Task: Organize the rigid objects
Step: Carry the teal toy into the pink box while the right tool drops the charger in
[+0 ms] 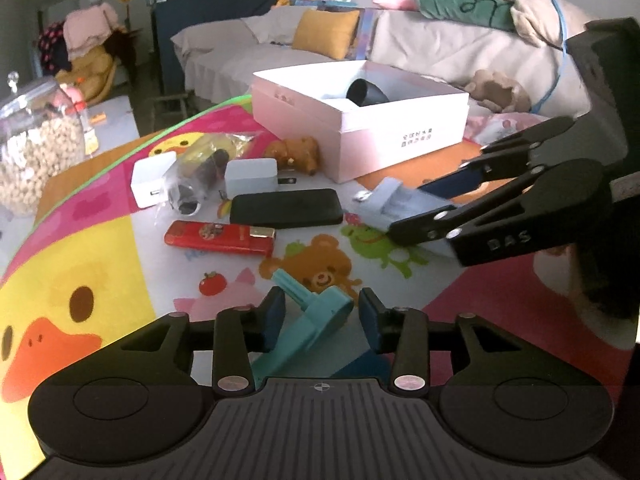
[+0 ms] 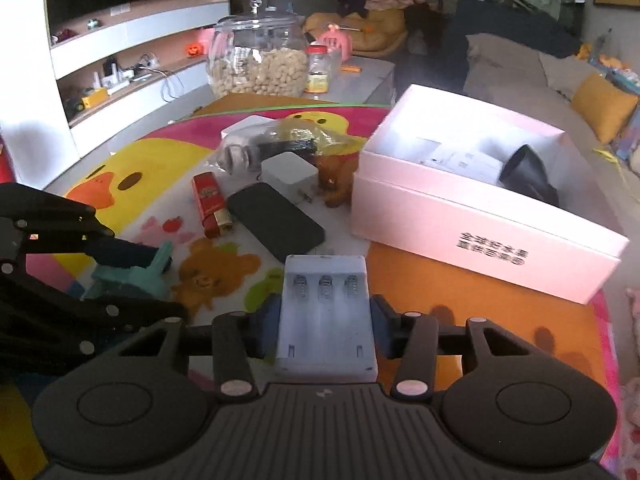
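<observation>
My right gripper [image 2: 324,322] is shut on a pale blue battery charger [image 2: 326,312], held above the mat; the charger [image 1: 394,202] also shows in the left wrist view. My left gripper [image 1: 322,320] is open around a teal plastic piece [image 1: 316,314] lying on the mat, its pads not touching it; the piece [image 2: 136,270] also shows in the right wrist view. An open white box [image 1: 360,128] with a black cup [image 1: 366,92] inside stands further back, and shows in the right wrist view [image 2: 472,216] too.
On the cartoon mat lie a black phone [image 1: 286,208], a red lighter [image 1: 220,238], two white adapters [image 1: 250,176], a bagged item [image 1: 200,172] and a brown toy [image 1: 298,152]. A glass jar of nuts [image 2: 256,60] stands behind. A sofa [image 1: 320,52] lies beyond.
</observation>
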Tool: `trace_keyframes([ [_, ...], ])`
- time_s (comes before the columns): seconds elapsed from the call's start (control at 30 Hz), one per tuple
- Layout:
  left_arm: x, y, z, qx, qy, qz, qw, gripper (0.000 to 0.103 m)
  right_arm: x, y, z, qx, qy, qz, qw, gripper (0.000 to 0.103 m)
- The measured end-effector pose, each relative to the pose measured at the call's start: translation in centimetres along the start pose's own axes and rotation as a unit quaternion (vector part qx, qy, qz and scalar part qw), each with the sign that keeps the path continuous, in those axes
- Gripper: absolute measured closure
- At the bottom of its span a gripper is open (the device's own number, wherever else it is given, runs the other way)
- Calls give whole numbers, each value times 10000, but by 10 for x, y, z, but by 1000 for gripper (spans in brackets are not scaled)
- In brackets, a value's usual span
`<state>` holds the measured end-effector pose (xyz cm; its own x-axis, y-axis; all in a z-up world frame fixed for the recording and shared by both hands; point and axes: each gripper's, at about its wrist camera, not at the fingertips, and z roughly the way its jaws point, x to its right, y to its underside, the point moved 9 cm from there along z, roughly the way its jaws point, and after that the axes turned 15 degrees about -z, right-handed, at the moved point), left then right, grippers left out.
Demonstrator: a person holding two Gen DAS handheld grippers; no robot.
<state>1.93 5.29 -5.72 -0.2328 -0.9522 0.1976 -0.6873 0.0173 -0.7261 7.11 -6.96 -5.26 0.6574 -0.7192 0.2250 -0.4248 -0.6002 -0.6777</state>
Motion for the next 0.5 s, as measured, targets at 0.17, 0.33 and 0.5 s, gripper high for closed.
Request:
trace_keyframes([
  [0.17, 5, 7, -8, 177, -71, 174, 9997, 62, 14, 16, -29, 73, 231, 273, 9993, 56],
  [0.33, 12, -11, -24, 384, 220, 3, 9990, 69, 37, 21, -67, 367, 533, 513, 9966, 56],
  [0.5, 25, -66, -51, 956, 673, -276, 9928, 70, 60, -3, -108, 1026, 924, 579, 9887, 56],
])
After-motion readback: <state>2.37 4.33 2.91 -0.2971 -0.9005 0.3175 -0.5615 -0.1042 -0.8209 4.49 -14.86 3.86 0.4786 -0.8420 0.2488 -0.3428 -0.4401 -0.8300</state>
